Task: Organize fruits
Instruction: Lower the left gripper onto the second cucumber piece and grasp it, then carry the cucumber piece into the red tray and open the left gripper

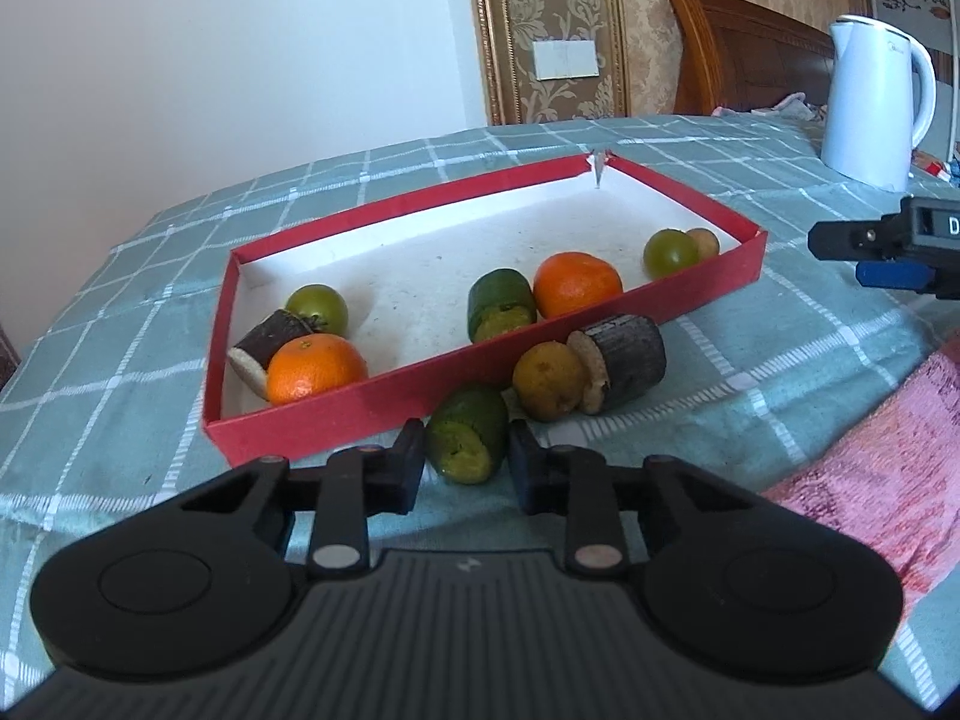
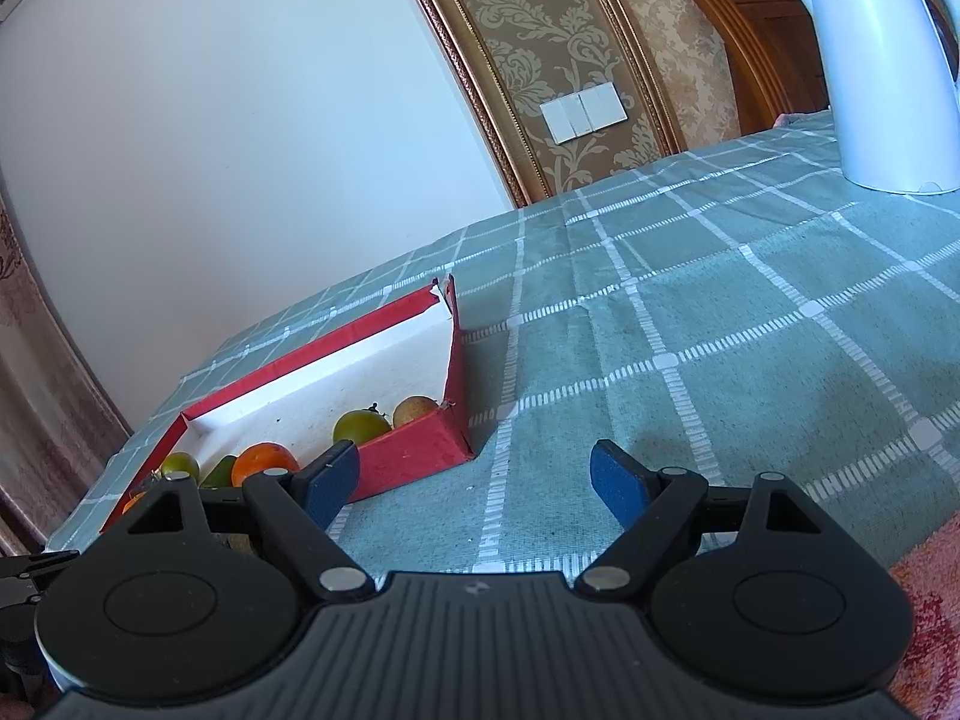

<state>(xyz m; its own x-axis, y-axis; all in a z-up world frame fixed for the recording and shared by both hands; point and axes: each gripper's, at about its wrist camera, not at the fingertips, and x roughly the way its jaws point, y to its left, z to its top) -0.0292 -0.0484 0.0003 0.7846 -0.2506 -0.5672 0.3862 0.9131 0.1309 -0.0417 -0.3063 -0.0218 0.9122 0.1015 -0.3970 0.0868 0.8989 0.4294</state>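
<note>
**Left tongs line up on a stray green piece outside the red box**

The green cut piece (image 1: pixel 467 443) lies on the desk (image 1: pixel 750 300) just outside the near wall of the red box (image 1: pixel 372 414), its cut face turned toward the camera. The left tongs (image 1: pixel 467 465) sit spread to either side of it, not yet closed, probably so the fingers can pinch its rounded sides. Just beyond it, also outside the box's near wall, rest a yellow-brown fruit (image 1: pixel 549 383) and a dark bark-skinned piece (image 1: pixel 627 369), touching each other. Inside the box lie two oranges (image 1: pixel 315 369), green fruits and similar cut pieces, so the box looks like the collecting place. The right tongs (image 2: pixel 474 483) hang wide apart and empty beside the box's right corner, likely waiting. A white kettle (image 1: pixel 876 102) stands well behind the box.
</note>
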